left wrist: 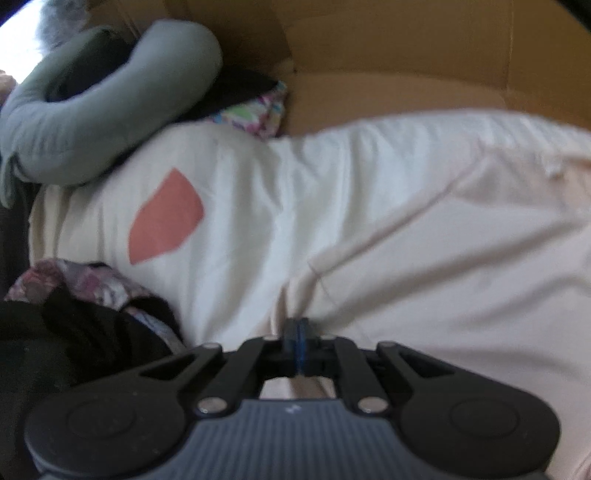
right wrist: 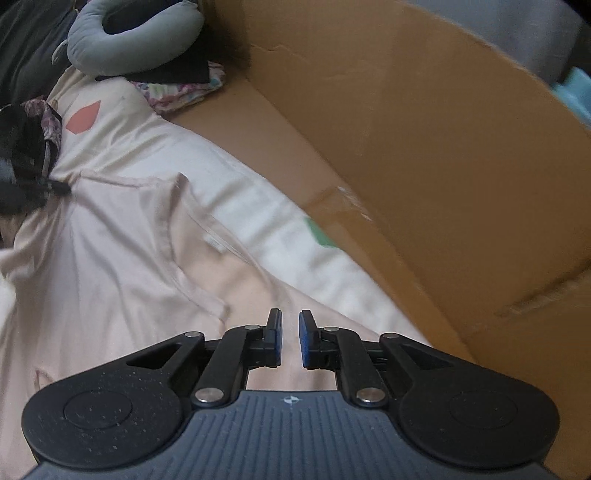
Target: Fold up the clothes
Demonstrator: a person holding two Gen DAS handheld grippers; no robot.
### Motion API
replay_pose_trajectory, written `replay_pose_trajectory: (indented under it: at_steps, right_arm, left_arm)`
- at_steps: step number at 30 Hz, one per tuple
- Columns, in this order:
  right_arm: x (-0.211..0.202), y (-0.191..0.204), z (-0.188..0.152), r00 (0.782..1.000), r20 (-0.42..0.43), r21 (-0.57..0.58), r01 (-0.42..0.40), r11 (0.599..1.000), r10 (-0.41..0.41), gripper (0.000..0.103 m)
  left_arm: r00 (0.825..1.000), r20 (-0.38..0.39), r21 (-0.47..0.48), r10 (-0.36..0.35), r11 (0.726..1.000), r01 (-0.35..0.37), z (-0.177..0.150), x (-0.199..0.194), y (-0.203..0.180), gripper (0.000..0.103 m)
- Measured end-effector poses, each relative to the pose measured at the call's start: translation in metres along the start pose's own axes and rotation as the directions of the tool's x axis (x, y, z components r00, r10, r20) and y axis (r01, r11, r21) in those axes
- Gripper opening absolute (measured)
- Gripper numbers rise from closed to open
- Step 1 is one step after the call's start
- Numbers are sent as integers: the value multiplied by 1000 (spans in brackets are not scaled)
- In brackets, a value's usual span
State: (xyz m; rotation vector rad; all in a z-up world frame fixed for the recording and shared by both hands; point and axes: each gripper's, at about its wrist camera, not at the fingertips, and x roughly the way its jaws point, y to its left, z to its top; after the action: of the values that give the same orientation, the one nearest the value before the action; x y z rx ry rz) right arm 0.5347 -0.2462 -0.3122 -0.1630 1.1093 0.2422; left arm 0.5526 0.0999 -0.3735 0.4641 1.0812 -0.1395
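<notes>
A pale pink T-shirt (left wrist: pixel 406 229) with an orange teardrop print (left wrist: pixel 166 218) lies spread over a cardboard sheet. My left gripper (left wrist: pixel 298 332) is shut on a pinch of its fabric, which puckers at the blue pads. In the right wrist view the same T-shirt (right wrist: pixel 110 236) shows its neckline and a small label, with the print (right wrist: pixel 83 118) at the far left. The right gripper (right wrist: pixel 290 326) hovers low over the shirt's near part, its fingers slightly apart with nothing between them. The left gripper (right wrist: pixel 61 189) shows at the left edge, holding the shirt.
A brown cardboard box wall (right wrist: pixel 424 147) rises along the right. A grey neck pillow (right wrist: pixel 133 33) lies on a dark cloth and a folded floral garment (right wrist: pixel 184 90) at the far end. Dark and floral clothes (left wrist: pixel 81 295) pile at the left.
</notes>
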Motion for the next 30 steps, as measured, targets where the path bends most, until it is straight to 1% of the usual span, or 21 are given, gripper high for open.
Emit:
replay_pose_trajectory:
  at_steps: [2, 6, 9, 12, 13, 14, 16, 18, 20, 22, 24, 26, 28, 30]
  right_arm:
    - [-11, -14, -10, 1000, -6, -6, 13, 1000, -13, 9]
    - [-26, -33, -29, 999, -14, -4, 33, 999, -33, 9]
    - [-33, -43, -43, 999, -19, 21, 28, 999, -27, 9]
    - [-36, -47, -55, 1000, -8, 75, -3, 997, 4, 10]
    - [-36, -46, -59, 1000, -2, 86, -19, 996, 19, 16]
    - [-35, -44, -63, 1000, 3, 94, -29, 995, 29, 32]
    - [-30, -37, -70, 999, 7, 103, -46, 994, 45, 49]
    - [-20, -27, -77, 998, 2, 94, -68, 993, 68, 49]
    - [-9, -17, -83, 997, -7, 70, -81, 994, 82, 48]
    - [3, -8, -87, 996, -20, 46, -87, 995, 88, 47]
    - [12, -6, -87, 995, -25, 47, -96, 994, 98, 41]
    - [18, -7, -86, 994, -25, 58, -108, 993, 109, 9]
    - [19, -14, -84, 992, -11, 92, -124, 988, 126, 1]
    - [17, -24, -82, 990, 14, 139, -144, 980, 144, 1]
  left_arm:
    - [999, 24, -9, -24, 1000, 24, 9, -10, -5, 5]
    - [993, 70, 14, -95, 995, 94, 32, -29, -31, 6]
    - [978, 100, 30, -183, 983, 181, 50, -44, -60, 10]
    - [961, 122, 60, -250, 968, 244, 61, -58, -89, 10]
    - [955, 123, 68, -270, 962, 263, 63, -60, -99, 10]
    - [950, 120, 71, -287, 957, 280, 65, -63, -109, 10]
    - [939, 109, 72, -328, 944, 321, 68, -66, -130, 10]
    - [926, 100, 80, -365, 930, 358, 69, -66, -149, 10]
    - [915, 97, 105, -391, 919, 381, 69, -66, -166, 10]
    - [903, 90, 106, -420, 906, 411, 68, -62, -180, 10]
    - [894, 83, 71, -440, 898, 435, 67, -52, -189, 10]
    - [892, 79, 35, -446, 895, 444, 65, -44, -195, 10]
    - [886, 84, 7, -456, 889, 457, 62, -38, -203, 10]
    - [878, 98, -14, -469, 881, 472, 60, -34, -209, 10]
